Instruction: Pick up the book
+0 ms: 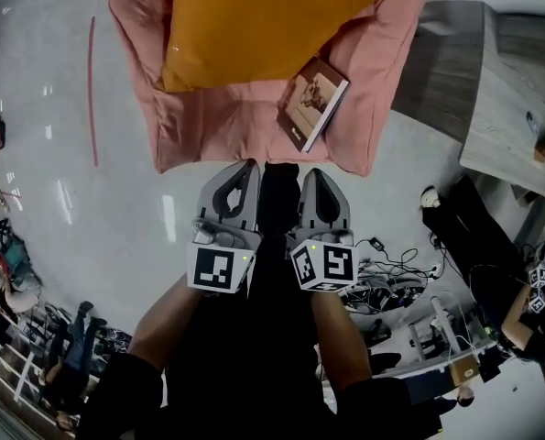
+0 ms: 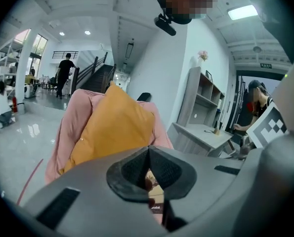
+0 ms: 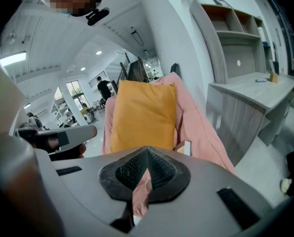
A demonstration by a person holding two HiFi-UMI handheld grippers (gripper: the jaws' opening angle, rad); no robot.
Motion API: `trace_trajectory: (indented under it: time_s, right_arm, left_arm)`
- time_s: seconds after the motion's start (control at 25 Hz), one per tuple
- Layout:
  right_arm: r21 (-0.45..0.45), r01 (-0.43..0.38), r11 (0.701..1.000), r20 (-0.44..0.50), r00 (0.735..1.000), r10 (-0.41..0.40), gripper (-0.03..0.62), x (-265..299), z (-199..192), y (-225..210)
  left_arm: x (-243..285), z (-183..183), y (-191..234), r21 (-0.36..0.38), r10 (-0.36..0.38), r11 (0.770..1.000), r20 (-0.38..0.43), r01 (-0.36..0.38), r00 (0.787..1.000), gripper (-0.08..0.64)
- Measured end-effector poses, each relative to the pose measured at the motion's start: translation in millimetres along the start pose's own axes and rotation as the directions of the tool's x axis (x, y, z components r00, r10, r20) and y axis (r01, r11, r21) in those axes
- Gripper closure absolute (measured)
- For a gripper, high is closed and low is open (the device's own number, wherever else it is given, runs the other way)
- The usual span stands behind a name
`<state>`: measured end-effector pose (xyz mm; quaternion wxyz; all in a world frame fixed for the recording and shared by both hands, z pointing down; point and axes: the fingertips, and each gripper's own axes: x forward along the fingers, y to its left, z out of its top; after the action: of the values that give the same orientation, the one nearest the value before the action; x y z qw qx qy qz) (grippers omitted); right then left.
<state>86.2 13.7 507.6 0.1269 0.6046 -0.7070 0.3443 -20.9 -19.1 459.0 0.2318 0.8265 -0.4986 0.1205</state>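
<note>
The book [image 1: 313, 102], brown-covered with a picture on its front, lies on the right side of a pink seat [image 1: 226, 117], beside a big orange cushion [image 1: 263, 16]. My left gripper [image 1: 245, 170] and right gripper [image 1: 315, 176] hover side by side just short of the seat's near edge, both pointing at it, both shut and holding nothing. In the left gripper view a sliver of the book [image 2: 154, 191] shows through the slit under the closed jaws of the left gripper [image 2: 148, 151]. The right gripper view shows the book's corner [image 3: 185, 147] past the right gripper [image 3: 147, 152].
A grey desk with shelves [image 1: 492, 90] stands to the right of the seat. Cables [image 1: 391, 278] and a black bag [image 1: 474, 227] lie on the glossy floor at the right. People stand far off in the hall [image 2: 65, 73]. A red line [image 1: 92, 90] marks the floor at the left.
</note>
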Motion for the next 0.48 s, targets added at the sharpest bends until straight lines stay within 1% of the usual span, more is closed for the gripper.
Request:
trace_trajectory:
  time_s: [0.16,0.32,0.48]
  right_arm:
    - [0.018,0.008,1.000,-0.044,0.999,-0.007,0.597,19.8,-26.1,-10.8]
    - [0.034,0.014,0.999,-0.077,0.997,-0.011,0.597,37.6,-45.6,-21.2]
    - [0.052,0.026,0.998,-0.096,0.995,-0.021,0.597,54.6,-61.5,-33.5]
  left_arm:
    - [9.7,-25.3,6.6,-0.035,0.008,0.999,-0.038,-0.010,0.999,0.557]
    - [24.9,-54.7,16.8,-0.110,0.012,0.994,-0.082,-0.021,0.997,0.558]
    - [43.1,-72.7,22.0,-0.132,0.019,0.991,-0.098,-0.032,0.995,0.557]
